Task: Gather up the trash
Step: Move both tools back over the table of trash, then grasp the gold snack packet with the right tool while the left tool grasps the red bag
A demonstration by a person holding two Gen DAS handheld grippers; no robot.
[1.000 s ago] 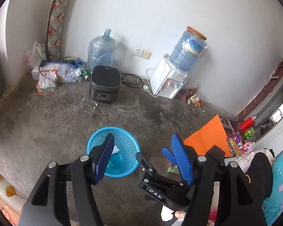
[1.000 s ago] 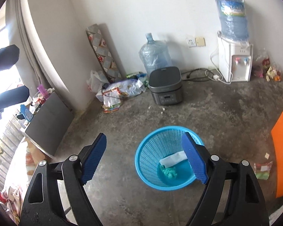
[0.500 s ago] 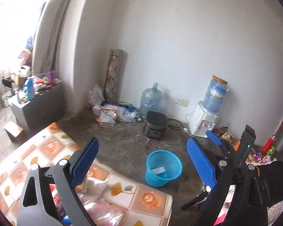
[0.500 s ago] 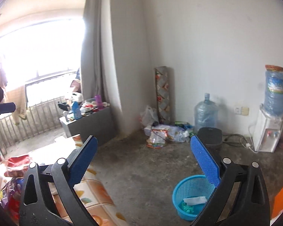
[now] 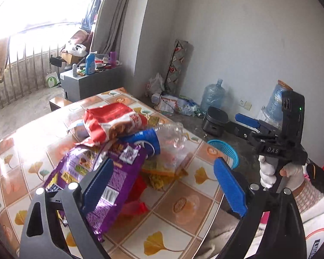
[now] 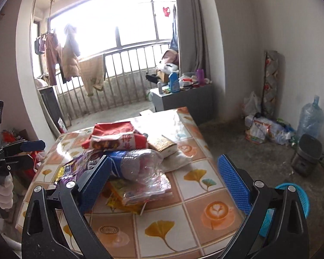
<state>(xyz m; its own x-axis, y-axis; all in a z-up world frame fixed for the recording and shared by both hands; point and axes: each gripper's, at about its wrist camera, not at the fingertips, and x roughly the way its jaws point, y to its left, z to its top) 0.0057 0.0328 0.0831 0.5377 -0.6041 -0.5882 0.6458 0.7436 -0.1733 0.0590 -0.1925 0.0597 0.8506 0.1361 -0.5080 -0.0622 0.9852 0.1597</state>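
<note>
Both of my tools are held above the table covered in a tiled, ginkgo-leaf patterned cloth [image 5: 183, 202], facing the heap of rubbish on it.

Left gripper [image 5: 162, 185]: blue pads spread wide, nothing between them. Its left pad sits in front of the purple snack wrapper [image 5: 110, 185] as seen from the left wrist camera; I cannot tell whether it touches.

Right gripper [image 6: 166, 179]: blue pads likewise spread wide and holding nothing. From the left wrist camera it appears at the right, carried in a white-gloved hand [image 5: 270, 172], off the table's edge.

Trash heap, centre of the table:
- red-and-white snack bag [image 6: 116, 138] on top, towards the window side;
- crushed clear plastic bottle with a blue label [image 6: 136, 161] lying on its side beneath and in front of that bag;
- purple snack wrapper hanging towards the left edge of the heap;
- yellow printed wrapper [image 6: 125, 194] flat under the bottle;
- small brown-and-white packet [image 6: 164, 145] just beside the bottle, on the far side.

The round blue plastic mesh basket [image 5: 226, 151] stands on the grey concrete floor [image 6: 259, 157] just beyond the table's corner, apart from the heap. From the right wrist camera only part of its rim shows behind my right finger.
</note>
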